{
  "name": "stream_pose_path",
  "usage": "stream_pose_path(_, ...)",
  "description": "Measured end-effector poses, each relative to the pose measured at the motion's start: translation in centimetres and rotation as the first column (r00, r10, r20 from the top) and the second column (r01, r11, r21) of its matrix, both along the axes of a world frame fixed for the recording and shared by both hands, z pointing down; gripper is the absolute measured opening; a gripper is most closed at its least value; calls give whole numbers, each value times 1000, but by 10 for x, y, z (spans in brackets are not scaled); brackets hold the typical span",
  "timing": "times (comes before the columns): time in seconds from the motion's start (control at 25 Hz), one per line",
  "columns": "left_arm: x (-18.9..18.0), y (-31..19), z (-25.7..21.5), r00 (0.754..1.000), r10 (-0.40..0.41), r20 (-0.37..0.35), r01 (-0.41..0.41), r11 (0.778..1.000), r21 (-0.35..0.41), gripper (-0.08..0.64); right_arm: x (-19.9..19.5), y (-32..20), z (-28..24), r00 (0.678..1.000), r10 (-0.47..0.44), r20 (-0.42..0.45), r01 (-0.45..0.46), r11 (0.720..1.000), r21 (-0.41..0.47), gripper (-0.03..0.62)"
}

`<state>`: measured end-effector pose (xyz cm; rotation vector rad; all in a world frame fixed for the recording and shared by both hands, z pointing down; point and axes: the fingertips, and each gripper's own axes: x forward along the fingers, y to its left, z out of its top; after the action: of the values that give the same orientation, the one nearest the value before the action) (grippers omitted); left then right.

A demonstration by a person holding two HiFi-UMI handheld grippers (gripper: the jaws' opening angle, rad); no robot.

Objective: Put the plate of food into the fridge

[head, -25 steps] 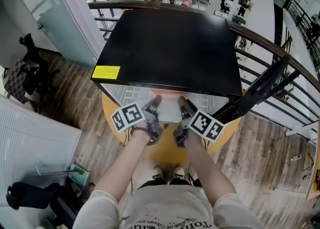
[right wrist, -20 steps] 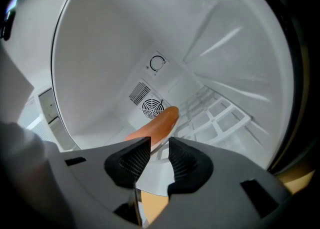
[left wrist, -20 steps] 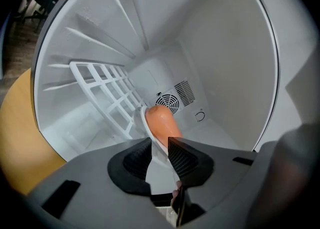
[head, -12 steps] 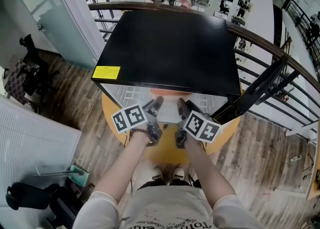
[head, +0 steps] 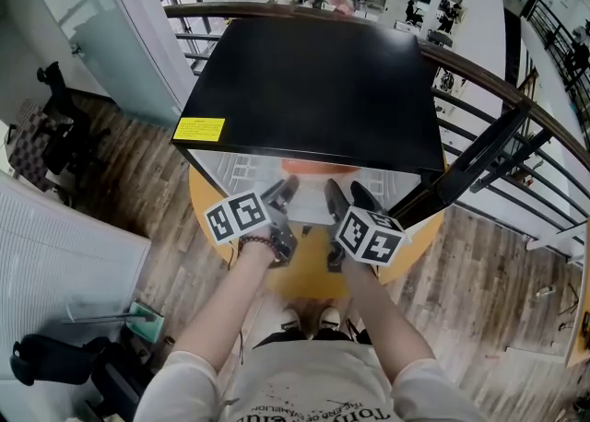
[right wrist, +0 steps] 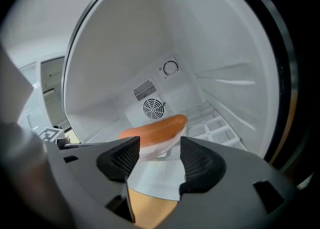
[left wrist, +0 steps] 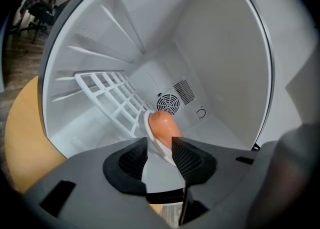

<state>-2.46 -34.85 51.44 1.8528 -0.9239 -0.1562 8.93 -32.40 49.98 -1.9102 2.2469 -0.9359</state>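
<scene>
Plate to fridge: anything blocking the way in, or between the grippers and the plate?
Nothing visible. The plate already sits inside the fridge, next to the white rack. The left gripper and right gripper both face it directly. Their jaws are opening and the pads are not pressing on it.

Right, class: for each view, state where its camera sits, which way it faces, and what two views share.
Head view: on the person's head, looking down at the fridge; forearms, left gripper and right gripper show.
Left gripper view: on that gripper, facing into the fridge; plate between its opening fingers.
Right gripper view: likewise; plate seen between its opening fingers.
Both gripper views share plate, orange food, fan.
</scene>
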Motion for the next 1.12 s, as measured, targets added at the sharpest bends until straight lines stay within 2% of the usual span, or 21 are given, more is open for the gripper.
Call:
stream_pose_path(0.4,-7,24,-8,1000,3,-14,-3,1000,13,149,-4,21,0,996,-23,83,23,1000,-3,242)
stream_pose_path(0.68,-10,59,-8,999,28,36,-30,998,52,146,-11,51,1,993,-45,105,46,999,-7,241)
stream_pose_path(0.76,-8,70,-7,998,36,51,-39,997,61,122,-11,61,0,994,-49,102,50,999,-10,238)
stream_pose_path(0.84,-6,82,-6,997,45,69,-50,997,67,86,-8,71,-2,996,-44,79,45,999,-11,191)
stream_pose_path(0.92,-4,93,-3,994,60,87,-66,995,69,53,-5,81,-1,998,-39,51,39,999,-14,90)
stream_pose_path(1.04,-4,111,0,987,81,137,-95,991,93,33,-2,98,4,998,-57,19,57,998,-15,44)
stream_pose_path(1.12,-5,125,-2,974,96,205,-126,982,139,26,-4,112,2,995,-98,5,98,995,-1,34)
